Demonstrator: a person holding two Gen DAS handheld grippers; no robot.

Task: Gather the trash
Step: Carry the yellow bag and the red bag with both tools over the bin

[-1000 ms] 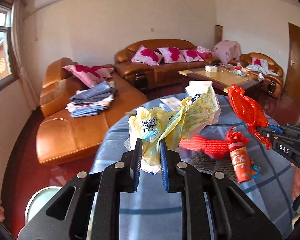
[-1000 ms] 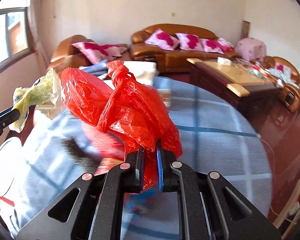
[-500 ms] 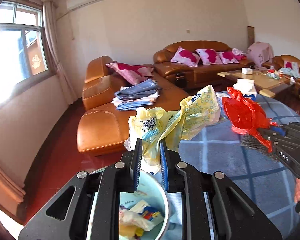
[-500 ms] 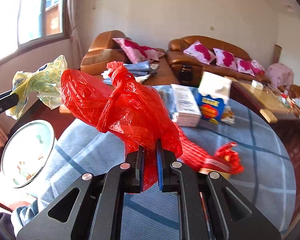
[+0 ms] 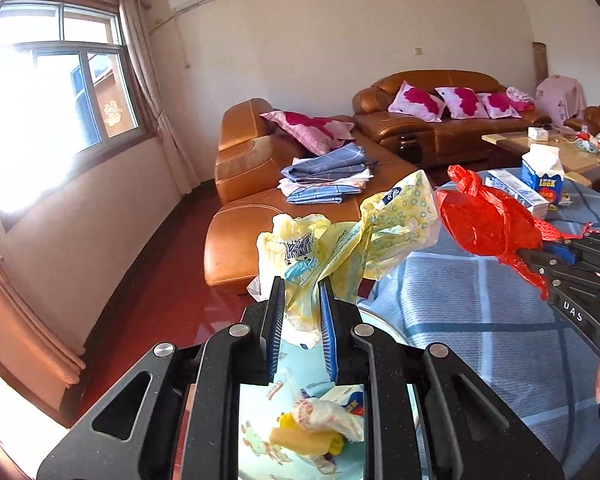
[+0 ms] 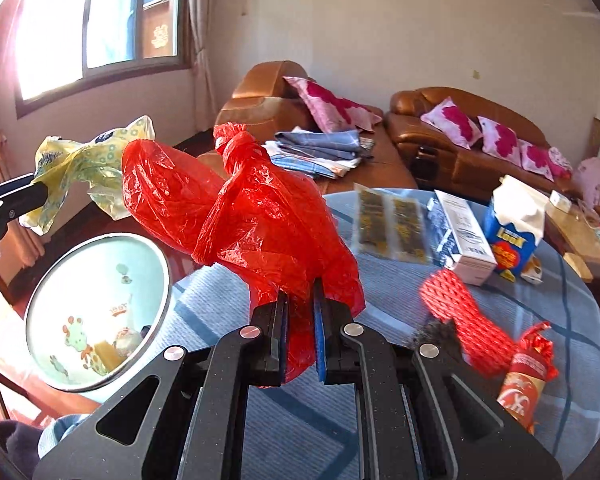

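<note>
- At the far left, beside the desk and lower than its top, stands the round pale-blue trash bin with a shiny metal rim [image 6: 168, 280]. You can see a yellow sponge-like block and crumpled wrappers already lying inside it.
- Your left gripper [image 5: 299, 320] is clamped on the crumpled yellow patterned plastic bag [image 5: 396, 224], which hangs in the air directly above the bin's mouth. The bag is thin, soft and very light; it will flutter and drift when let go. The pads pinch a bunched lower fold, which is the sensible place, since a single loose layer could slip out.
- To its right, your right gripper [image 6: 300, 328] is closed tight on the knotted red thin-film plastic bag [image 6: 260, 216]. This bag is held over the desk's edge, just beside the bin and not yet above it. It is equally light and slippery, puffed with air, and the grip sits on gathered film below the knot.
- Further right, on the round desk with a blue checked cloth [image 6: 540, 304], lies a red foam net sleeve [image 6: 460, 316], soft and springy, best pinched across its middle.
- Touching its end is a red cylindrical snack wrapper with crimped foil ends [image 6: 520, 384]; judged stiffer, take it around the body.
- At the back stand a blue-and-white carton [image 6: 512, 232] and a white box [image 6: 464, 236], both upright-ish and rigid.
</note>
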